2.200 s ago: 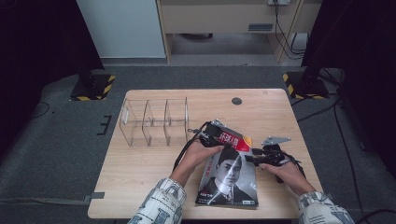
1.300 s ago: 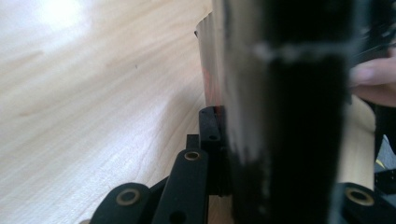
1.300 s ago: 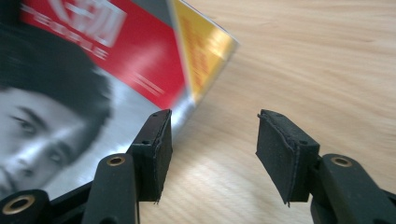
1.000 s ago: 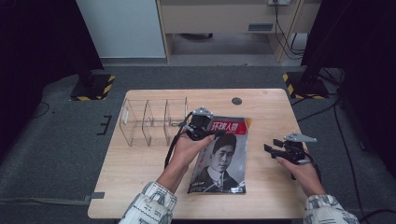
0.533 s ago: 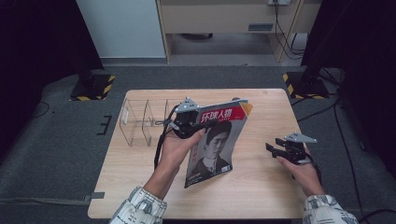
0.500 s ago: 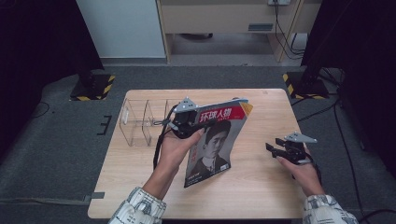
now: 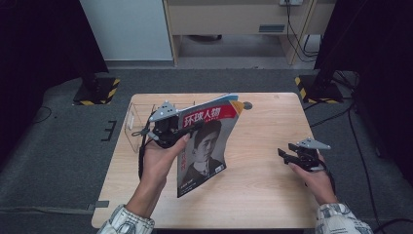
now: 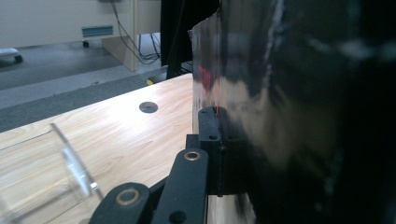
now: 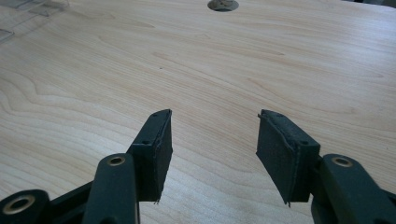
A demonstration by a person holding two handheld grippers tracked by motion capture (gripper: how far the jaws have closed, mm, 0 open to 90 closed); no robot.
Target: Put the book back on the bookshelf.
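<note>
Left tongs (image 7: 187,130) clamped on magazine's (image 7: 207,141) top corner, lifted tilted above desk (image 7: 263,185) beside clear organizer (image 7: 134,124); right tongs (image 7: 287,155) half-open, empty; risks glossy cover slipping or pages flopping, catching a divider.

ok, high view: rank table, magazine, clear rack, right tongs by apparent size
1. table
2. magazine, held up nearer the camera, so it looks bigger than it would lying flat
3. clear rack, partly hidden
4. right tongs

wooden table (image 7: 263,190), grey carpet (image 7: 63,146), beige cabinet (image 7: 229,14)
</note>
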